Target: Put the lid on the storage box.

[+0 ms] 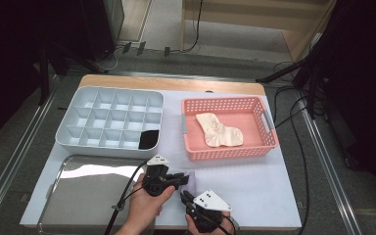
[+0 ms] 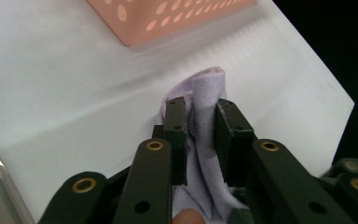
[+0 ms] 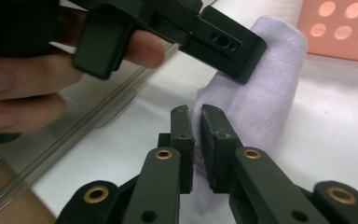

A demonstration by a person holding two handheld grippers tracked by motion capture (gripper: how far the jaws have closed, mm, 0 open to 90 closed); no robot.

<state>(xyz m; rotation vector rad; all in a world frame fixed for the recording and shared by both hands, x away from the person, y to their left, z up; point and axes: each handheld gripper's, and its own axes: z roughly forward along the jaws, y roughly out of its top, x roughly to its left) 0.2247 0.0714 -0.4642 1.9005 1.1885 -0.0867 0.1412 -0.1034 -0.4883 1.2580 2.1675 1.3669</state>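
On the white counter [image 1: 254, 196], near its front edge at about 6 o'clock, a pale lilac sock [image 2: 205, 93] lies partly rolled, between the metal tray [image 1: 78, 196] at 8 o'clock and the pink basket [image 1: 225, 147] at 1 o'clock. The left gripper [image 2: 200, 109] pinches an upright fold of the sock between its pads. The right gripper [image 3: 196, 114], just beside it, has its jaws almost together on a thin edge of the same sock.
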